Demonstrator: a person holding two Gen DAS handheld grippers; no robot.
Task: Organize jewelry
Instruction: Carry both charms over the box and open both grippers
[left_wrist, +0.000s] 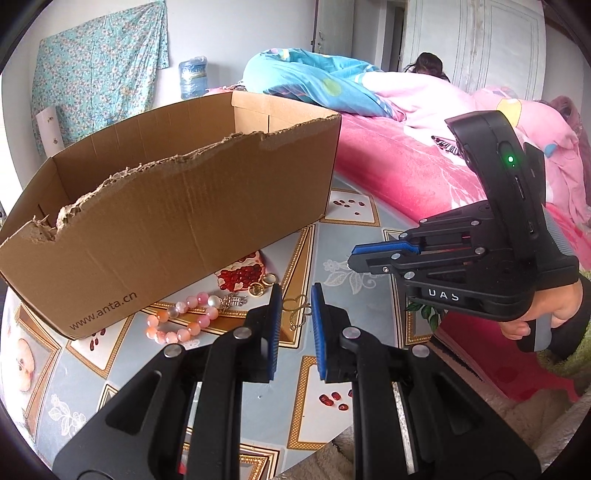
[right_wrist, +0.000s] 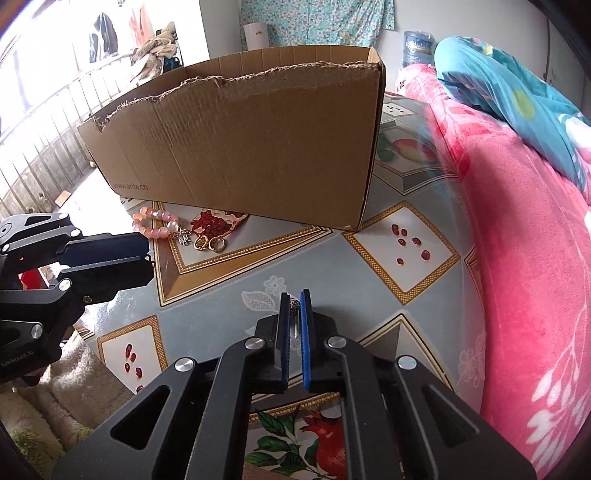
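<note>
My left gripper (left_wrist: 296, 297) is shut on a small gold filigree ornament (left_wrist: 292, 306), whose short chain dangles between the blue pads. My right gripper (right_wrist: 294, 297) is shut on a thin silvery piece of jewelry (right_wrist: 295, 326), low over the patterned tablecloth (right_wrist: 332, 266). In front of the torn cardboard box (left_wrist: 166, 214) lie a pink bead bracelet (left_wrist: 181, 321), a silver charm (left_wrist: 232, 301) and two gold rings (left_wrist: 264, 284). In the left wrist view the right gripper (left_wrist: 352, 258) is to the right, held by a hand (left_wrist: 554, 310).
The box (right_wrist: 258, 147) stands open-topped at the far side of the table. A bed with a pink blanket (right_wrist: 517, 240) runs along the right edge, and a person lies on it under covers (left_wrist: 424, 92). A fluffy rug (right_wrist: 55, 387) lies beside the table.
</note>
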